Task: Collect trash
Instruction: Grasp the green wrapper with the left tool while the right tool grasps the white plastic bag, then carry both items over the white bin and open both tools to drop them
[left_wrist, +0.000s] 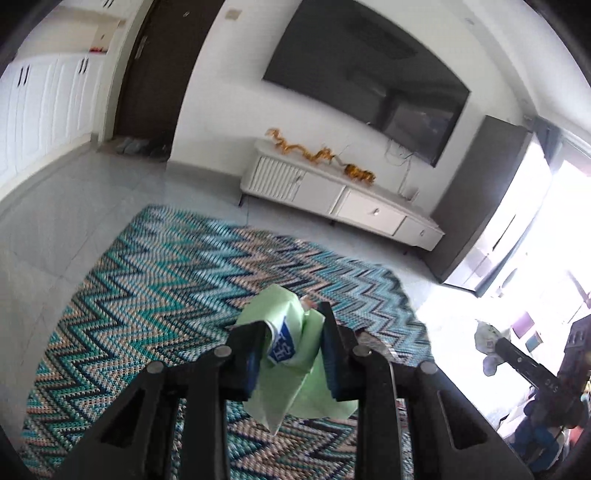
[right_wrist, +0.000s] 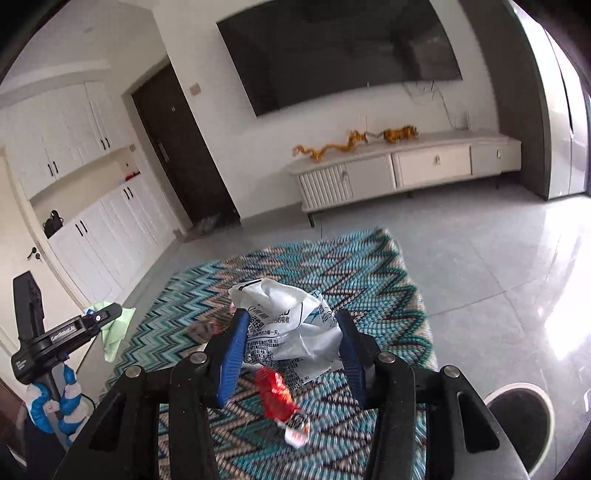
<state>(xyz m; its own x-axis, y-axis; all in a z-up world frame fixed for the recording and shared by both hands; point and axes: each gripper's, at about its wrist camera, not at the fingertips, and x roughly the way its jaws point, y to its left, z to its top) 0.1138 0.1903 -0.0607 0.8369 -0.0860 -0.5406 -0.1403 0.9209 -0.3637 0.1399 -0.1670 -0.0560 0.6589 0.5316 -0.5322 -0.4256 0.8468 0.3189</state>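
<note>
1. The left claw is pinching a crumpled pale green wrapper with a blue and white label. Wrapper and claw sit at the lower middle of the left wrist view, raised clear of the zigzag rug.
2. The right claw is pinching a crumpled white plastic package printed with small text, at the lower middle of the right wrist view, also above the rug.
3. A red and white snack wrapper shows just below the white package; whether it hangs from the grip or lies on the rug, I cannot tell.
4. A round dark opening with a pale rim, probably a trash bin, sits at the lower right edge of the right wrist view.
5. Step in hand, as I judge it: both pieces are picked up and ready to carry.
6. The next move calls for bringing each claw over the bin's mouth and only then spreading its fingers, right first since it looks nearer, keeping the light wrappers from snagging on the pads.
</note>
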